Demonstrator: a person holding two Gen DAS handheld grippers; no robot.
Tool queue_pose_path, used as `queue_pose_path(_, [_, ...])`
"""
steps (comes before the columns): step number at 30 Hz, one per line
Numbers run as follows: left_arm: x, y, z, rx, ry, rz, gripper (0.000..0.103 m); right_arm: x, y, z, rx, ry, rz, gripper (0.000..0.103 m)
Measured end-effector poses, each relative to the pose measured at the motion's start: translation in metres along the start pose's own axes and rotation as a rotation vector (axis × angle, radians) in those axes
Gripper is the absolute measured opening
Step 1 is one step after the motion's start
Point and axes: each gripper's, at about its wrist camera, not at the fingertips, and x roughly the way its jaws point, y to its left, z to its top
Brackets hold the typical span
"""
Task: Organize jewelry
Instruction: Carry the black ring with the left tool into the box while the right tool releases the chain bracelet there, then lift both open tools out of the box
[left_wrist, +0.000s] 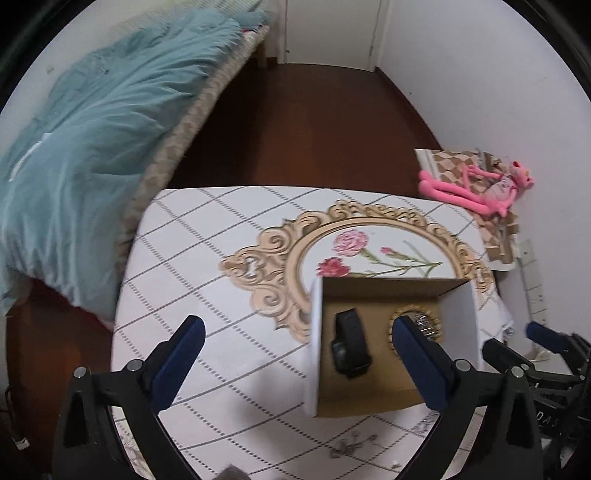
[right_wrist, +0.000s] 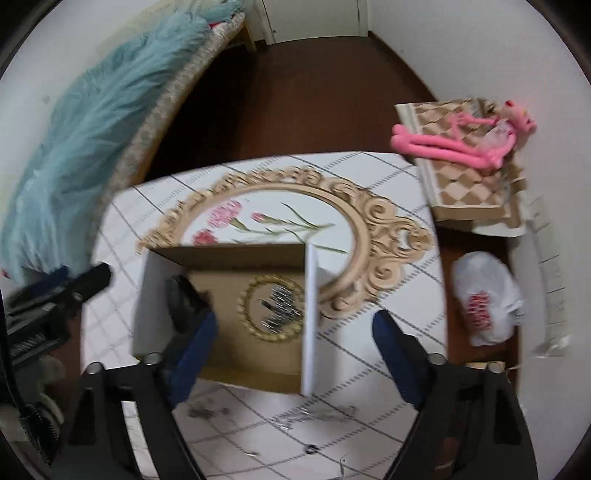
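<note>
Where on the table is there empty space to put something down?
The widest bare patch is the checked tablecloth left of the cardboard box, bordered by the gold frame print and the bed-side edge. Inside the box, a gap lies between the black watch and the gold bangle. The near edge is crowded with small jewelry bits.

Tabletop (left_wrist: 207, 236) covered by a white cloth with a grey diamond grid and a gold-scrolled oval of pink flowers. Left: bed (left_wrist: 173, 147) bearing a rumpled teal blanket (left_wrist: 92, 122). Right, by the white wall: pink plush toy (left_wrist: 476, 192) lying on a checkered board (right_wrist: 465, 184); white plastic bag (right_wrist: 484, 299) on the dark wooden floor (left_wrist: 303, 129).
</note>
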Motion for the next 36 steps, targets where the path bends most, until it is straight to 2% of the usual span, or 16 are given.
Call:
queue_pose_path(4, [-0.003, 0.001, -0.015, 0.003, -0.010, 0.032, 0.103, 0.003, 0.003, -0.018, -0.019, 0.003, -0.065, 0.097])
queue_pose_path(7, [-0.006, -0.001, -0.026, 0.007, -0.011, 0.043, 0.103, 0.001, 0.007, -0.029, -0.024, -0.005, -0.090, 0.097])
queue_pose_path(17, [-0.039, -0.003, -0.053, 0.006, -0.063, 0.075, 0.103, -0.029, 0.017, -0.054, -0.034, -0.066, -0.115, 0.097])
queue_pose_path(24, [-0.086, -0.002, -0.073, -0.002, -0.154, 0.110, 0.103, -0.070, 0.017, -0.075, -0.017, -0.146, -0.110, 0.097])
queue_pose_path(36, [-0.148, -0.014, -0.100, 0.039, -0.241, 0.045, 0.103, -0.151, 0.020, -0.110, -0.006, -0.318, -0.149, 0.097])
